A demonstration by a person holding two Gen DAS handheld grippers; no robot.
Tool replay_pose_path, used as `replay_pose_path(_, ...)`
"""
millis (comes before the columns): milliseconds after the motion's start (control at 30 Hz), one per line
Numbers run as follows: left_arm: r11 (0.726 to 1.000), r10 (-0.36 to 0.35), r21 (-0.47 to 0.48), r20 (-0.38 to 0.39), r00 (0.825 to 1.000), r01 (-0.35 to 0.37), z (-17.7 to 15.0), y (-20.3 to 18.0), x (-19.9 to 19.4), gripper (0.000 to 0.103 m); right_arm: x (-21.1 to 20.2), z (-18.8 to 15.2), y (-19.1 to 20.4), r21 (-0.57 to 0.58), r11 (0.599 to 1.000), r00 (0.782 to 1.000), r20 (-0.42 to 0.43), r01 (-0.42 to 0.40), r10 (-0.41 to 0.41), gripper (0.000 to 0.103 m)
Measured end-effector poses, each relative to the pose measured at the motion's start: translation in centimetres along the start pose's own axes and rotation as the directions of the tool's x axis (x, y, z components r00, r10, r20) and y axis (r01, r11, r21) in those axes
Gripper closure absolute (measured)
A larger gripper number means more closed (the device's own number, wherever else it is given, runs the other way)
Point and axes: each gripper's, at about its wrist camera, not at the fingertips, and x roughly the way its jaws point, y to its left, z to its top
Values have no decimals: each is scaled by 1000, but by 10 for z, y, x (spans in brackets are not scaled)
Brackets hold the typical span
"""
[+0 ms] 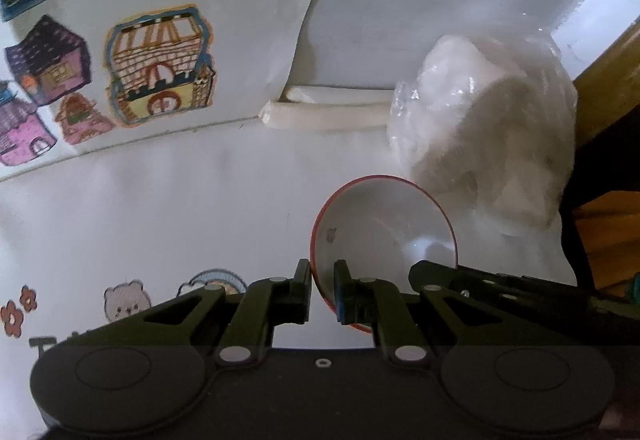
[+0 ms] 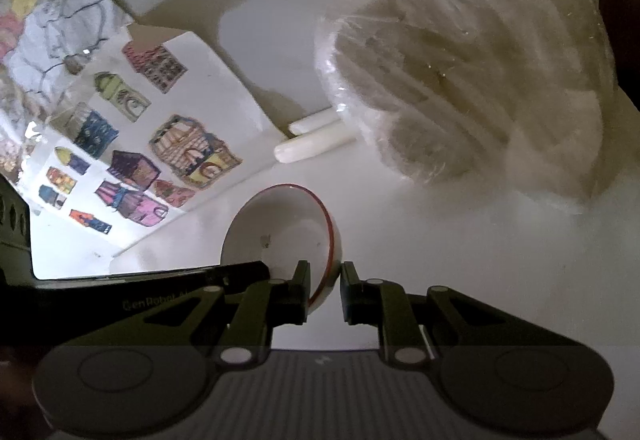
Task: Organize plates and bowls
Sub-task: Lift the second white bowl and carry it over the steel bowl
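Both grippers are at one bowl [image 1: 384, 228] — white inside, with a thin red rim — which sits on the white table [image 1: 180, 208] directly ahead of each; the left gripper [image 1: 323, 290] has its jaws narrowed around the bowl's near-left rim, one finger outside the wall and one inside, seemingly pinching it; the right gripper [image 2: 325, 290] straddles the opposite rim, its left finger inside the bowl and its right finger just outside, with a small gap visible on that outer side, so I cannot tell whether it truly grips or only brackets the wall; each gripper's arm shows at the edge of the other's view

Beyond the bowl, up and to the right of the left gripper, lies a plastic-wrapped white bundle [image 1: 488, 128] with two pale rolls [image 1: 328, 112] beside it; a sheet of house stickers [image 1: 160, 60] lies ahead to the left

My judgement: this is the pick-up of the bowl, not yet a lift — no plates or stack are in view, so the destination is unknown; the next move calls for both pinches firm on the rim and an even, level rise, keeping clear of the bundle close behind
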Motion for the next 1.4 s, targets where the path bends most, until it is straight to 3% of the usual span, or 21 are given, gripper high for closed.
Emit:
replay_pose_path(667,999,-54,10,28,998,53,-46,20,-46,92,-44,-57,37,-28,1000,1000,13,-2,2,85)
replay_pose_path(1400,996,-86,35,-28,996,87,-108,35,-64,92,-56,-115,45,-23,1000,997,-78,-1,-1,85)
